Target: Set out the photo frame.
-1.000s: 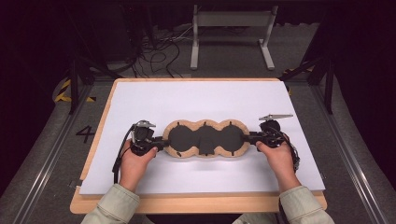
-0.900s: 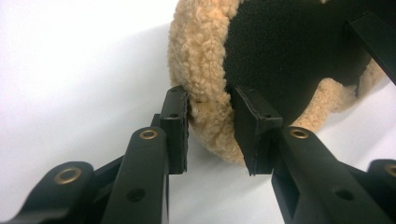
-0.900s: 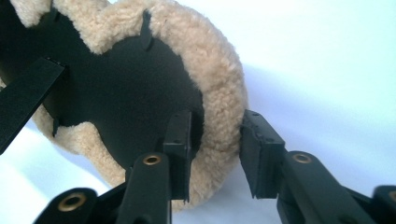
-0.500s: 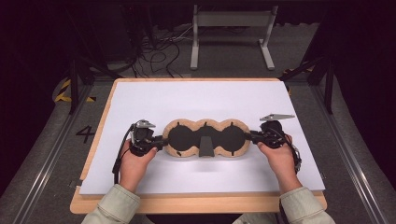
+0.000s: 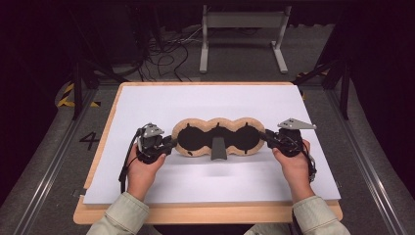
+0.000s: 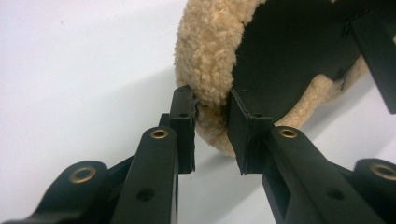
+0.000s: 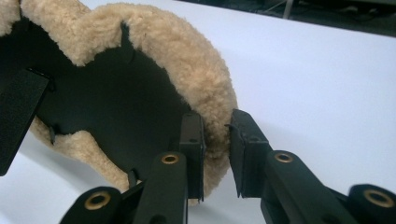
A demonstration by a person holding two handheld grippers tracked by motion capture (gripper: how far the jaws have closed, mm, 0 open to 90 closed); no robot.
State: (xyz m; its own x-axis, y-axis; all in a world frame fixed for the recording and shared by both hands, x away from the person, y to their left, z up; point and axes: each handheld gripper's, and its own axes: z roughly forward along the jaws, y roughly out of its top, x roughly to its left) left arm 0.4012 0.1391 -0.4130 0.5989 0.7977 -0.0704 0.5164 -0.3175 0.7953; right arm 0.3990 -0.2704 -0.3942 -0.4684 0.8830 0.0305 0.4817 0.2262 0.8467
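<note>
The left gripper (image 5: 169,143) is clamped on the left end of the fleece-edged black pad (image 5: 215,125); its jaws have just been closing. The right gripper (image 5: 264,137) pinches the right end, so the pad spans between them above the white table sheet (image 5: 205,100).

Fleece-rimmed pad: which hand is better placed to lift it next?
Right, probably. Both claws have just been closing on the fleece rim; the right claw holds it deeper than the left claw.
</note>
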